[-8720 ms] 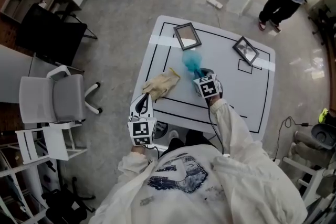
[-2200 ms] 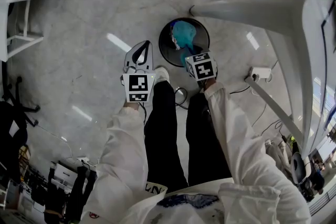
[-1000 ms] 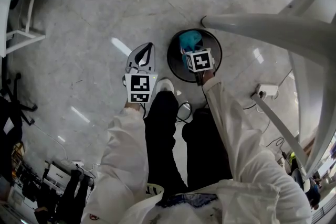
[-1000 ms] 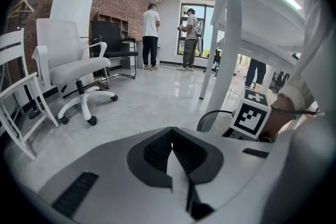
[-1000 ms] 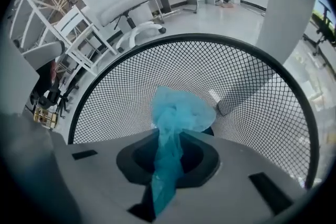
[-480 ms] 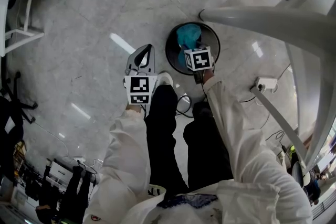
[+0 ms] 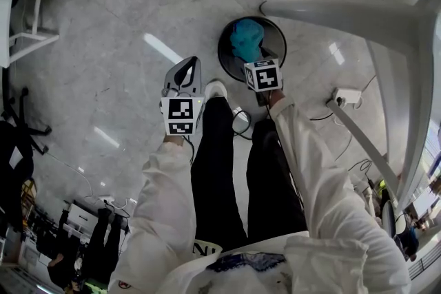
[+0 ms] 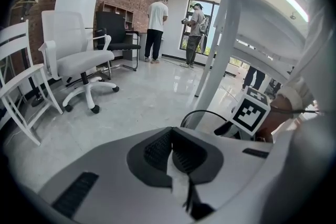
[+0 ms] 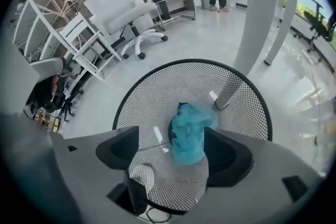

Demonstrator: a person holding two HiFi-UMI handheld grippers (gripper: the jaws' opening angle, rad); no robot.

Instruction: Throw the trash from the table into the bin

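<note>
A crumpled blue piece of trash (image 7: 247,38) lies inside the round black mesh bin (image 7: 274,29) on the floor. In the right gripper view the blue trash (image 9: 190,131) shows down in the bin (image 9: 157,93), below and between the jaws, touched by neither pad. My right gripper (image 7: 258,69) hangs over the bin's near rim. Its jaws (image 9: 170,152) have just been opening and stand wide. My left gripper (image 7: 189,72) hovers over bare floor left of the bin, shut (image 8: 172,152). A thin white strip shows in the seam of its pads; what it is I cannot tell.
White table legs (image 7: 331,10) slant over the bin's right side. A white power adapter (image 7: 344,96) and a black cable (image 7: 241,122) lie on the floor. My legs and a white shoe (image 7: 215,89) stand beside the bin. White chairs (image 8: 79,55) and two people (image 8: 156,29) are farther off.
The right jaws went from shut on the blue trash to wide open, and the trash dropped into the bin. Both grippers rose a little.
</note>
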